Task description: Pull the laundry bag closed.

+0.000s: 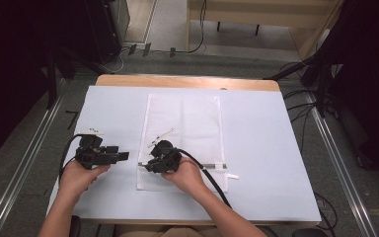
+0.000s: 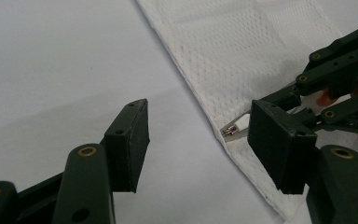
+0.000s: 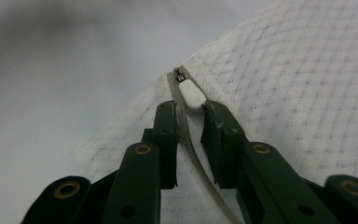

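Evidently the work concerns a white mesh bag (image 1: 185, 140) lying flat near the middle of a pale blue table cover (image 1: 266, 148), with its zipper (image 3: 193, 156) running along the edge nearest the person. The right gripper (image 1: 159, 160) sits low over that edge; in its own view the jaws stand narrow, one on each side of the grey zipper tape, their tips just beside the white pull tab (image 3: 190, 95) and the small metal slider (image 3: 181, 74) at the bag's corner. Whether the pads actually pinch the tab cannot be told — a thin gap shows beside the tape. The left gripper (image 1: 112, 155) rests on the bare cover just beside the bag's left edge, jaws wide and holding nothing; its view looks across at the slider (image 2: 230, 131) and the other gripper's linkage. The step in hand appears to be taking hold of the pull. To do it well, the right jaws should close squarely on the tab rather than on the tape, and the left should pin the fabric close to the corner, since the loose mesh would likely bunch and drag with any pull. The bag is a soft, limp knit with a fine dimpled weave and faint fold creases; the tab is smooth and rounded — apt to slip from flat pads.
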`<state>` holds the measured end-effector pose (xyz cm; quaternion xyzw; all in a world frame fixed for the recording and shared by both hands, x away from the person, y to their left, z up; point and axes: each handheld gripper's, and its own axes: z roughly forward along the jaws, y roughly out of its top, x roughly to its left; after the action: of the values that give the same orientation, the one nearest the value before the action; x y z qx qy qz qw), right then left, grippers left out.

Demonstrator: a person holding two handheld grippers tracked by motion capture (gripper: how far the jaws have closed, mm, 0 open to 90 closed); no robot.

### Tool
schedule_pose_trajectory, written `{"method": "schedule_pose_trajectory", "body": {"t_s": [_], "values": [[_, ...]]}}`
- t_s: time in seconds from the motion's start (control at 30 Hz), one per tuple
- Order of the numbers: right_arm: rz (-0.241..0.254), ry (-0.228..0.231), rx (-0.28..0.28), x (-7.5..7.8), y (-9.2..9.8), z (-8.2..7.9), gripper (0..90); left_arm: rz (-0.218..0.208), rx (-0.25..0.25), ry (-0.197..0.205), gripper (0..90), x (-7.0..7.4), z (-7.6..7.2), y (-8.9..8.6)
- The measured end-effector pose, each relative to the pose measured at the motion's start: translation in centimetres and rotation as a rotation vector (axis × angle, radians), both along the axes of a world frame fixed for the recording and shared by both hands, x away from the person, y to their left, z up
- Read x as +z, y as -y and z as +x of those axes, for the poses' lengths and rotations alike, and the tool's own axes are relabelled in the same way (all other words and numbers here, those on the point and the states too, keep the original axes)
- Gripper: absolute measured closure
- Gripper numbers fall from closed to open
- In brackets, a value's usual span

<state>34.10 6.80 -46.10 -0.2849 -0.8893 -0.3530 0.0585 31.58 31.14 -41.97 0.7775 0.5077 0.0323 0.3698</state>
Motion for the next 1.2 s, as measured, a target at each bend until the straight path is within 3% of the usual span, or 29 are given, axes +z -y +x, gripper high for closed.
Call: {"method": "schedule_pose_trajectory", "body": {"t_s": [0.3, 0.93, 1.07, 1.2], "values": [[0.028, -0.013, -0.003, -0.1, -0.6, 0.1, 76.3, -0.003, 0.001, -0.001, 39.0, 0.0, 0.0, 0.0], [0.032, -0.005, 0.007, -0.3, -2.2, 0.7, 83.5, -0.004, -0.001, 0.0, 39.8, -0.1, -0.2, -0.5], [0.024, 0.02, 0.033, -0.3, -2.2, 0.7, 86.4, -0.002, -0.001, 0.002, 39.9, -0.2, -0.4, -0.6], [0.029, 0.001, 0.048, -0.1, -1.8, 1.2, 87.4, -0.008, -0.016, 0.014, 40.2, -0.2, -0.6, -0.5]]}}
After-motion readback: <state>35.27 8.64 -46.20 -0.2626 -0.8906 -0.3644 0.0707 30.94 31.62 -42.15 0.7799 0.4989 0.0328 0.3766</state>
